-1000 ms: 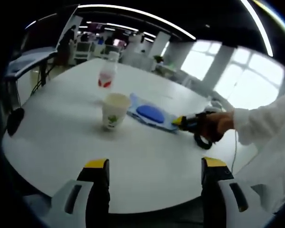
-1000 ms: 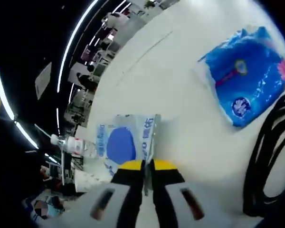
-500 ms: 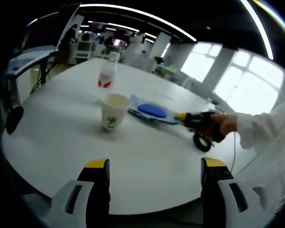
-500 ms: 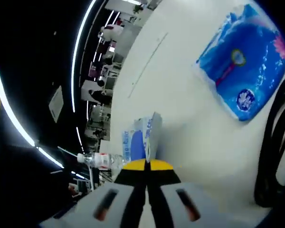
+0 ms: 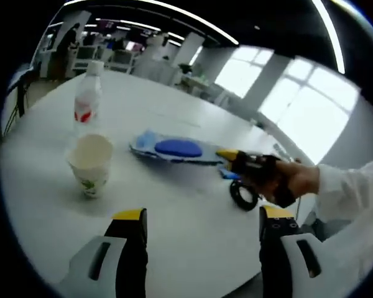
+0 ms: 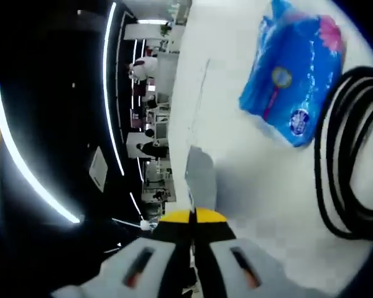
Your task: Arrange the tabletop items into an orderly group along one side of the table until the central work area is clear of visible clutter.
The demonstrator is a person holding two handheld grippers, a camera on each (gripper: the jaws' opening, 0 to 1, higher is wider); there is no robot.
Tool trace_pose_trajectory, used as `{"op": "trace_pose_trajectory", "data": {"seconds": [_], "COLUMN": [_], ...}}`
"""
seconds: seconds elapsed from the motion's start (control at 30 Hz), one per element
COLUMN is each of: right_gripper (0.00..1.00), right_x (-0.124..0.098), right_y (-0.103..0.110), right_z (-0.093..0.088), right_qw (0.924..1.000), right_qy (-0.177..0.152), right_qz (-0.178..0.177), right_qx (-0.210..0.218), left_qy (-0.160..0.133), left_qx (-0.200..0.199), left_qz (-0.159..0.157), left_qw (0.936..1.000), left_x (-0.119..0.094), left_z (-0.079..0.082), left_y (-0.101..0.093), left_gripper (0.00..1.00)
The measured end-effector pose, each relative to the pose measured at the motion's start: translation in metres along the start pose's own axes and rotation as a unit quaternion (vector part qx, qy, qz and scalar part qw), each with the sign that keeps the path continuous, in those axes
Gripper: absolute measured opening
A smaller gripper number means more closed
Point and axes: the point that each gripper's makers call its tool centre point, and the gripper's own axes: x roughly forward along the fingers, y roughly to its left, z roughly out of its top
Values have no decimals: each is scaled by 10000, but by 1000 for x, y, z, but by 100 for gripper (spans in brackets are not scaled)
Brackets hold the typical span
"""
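While the yellow-tipped jaws of the right gripper (image 6: 191, 217) are pressed together on the edge of a flat pale-blue plastic wipes packet with a dark blue oval flap (image 5: 174, 148), the packet hangs edge-on in the right gripper view, its near edge pinched and its far end lifted off the white round table (image 5: 193, 217). That edge grip seems chosen because the packet is thin and limp, so a pinch at the border lets it be dragged or carried without crushing it. In the left gripper view the same gripper (image 5: 225, 154), held in a white-sleeved hand (image 5: 292, 183), reaches in from the table's right edge, and the packet lies near the table's middle.

Beside it, toward the right edge, sit a bright blue plastic pack of tissues (image 6: 292, 74) and a coiled black cable (image 6: 342, 155), touching or nearly so. They look like the start of the group along that side.

The left gripper (image 5: 199, 217) hovers over the near edge with its jaws spread wide, holding nothing. Toward the left edge stand a white paper cup with a green print (image 5: 90, 164), whose inside I cannot see into, and behind it a capped clear plastic bottle with a red label (image 5: 87, 102), upright; its fill level is unclear. Both are not yet moved to the group.
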Motion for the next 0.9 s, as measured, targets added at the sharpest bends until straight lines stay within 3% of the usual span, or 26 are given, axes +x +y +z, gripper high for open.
{"op": "trace_pose_trajectory", "data": {"seconds": [0.23, 0.3, 0.43, 0.57, 0.63, 0.77, 0.9], "right_gripper": [0, 0, 0, 0, 0, 0, 0], "right_x": [-22, -30, -42, -53, -61, -71, -82], "right_y": [17, 20, 28, 32, 44, 53, 70], "right_z": [-2, -5, -6, -9, -8, -13, -12], "right_qw": [9983, 9972, 9934, 9901, 9821, 9783, 9669], "right_qy": [53, 72, 140, 203, 169, 333, 405], "right_qz": [518, 656, 992, 1215, 1580, 1800, 2222], "right_qx": [263, 338, 561, 680, 1007, 969, 1183], "left_qy": [-41, -52, -233, -295, -352, -516, -749], "left_qx": [-899, -1166, -1840, -2068, -2093, -2347, -2538], "left_qz": [-636, -802, -1251, -1327, -1348, -1359, -1310], "left_qw": [9939, 9899, 9747, 9689, 9679, 9611, 9554], "left_x": [41, 53, 67, 71, 72, 70, 67], "left_z": [13, 19, 36, 41, 43, 48, 56], "left_y": [-34, -45, -65, -69, -68, -65, -62], "left_gripper": [66, 64, 62, 57, 53, 46, 40]}}
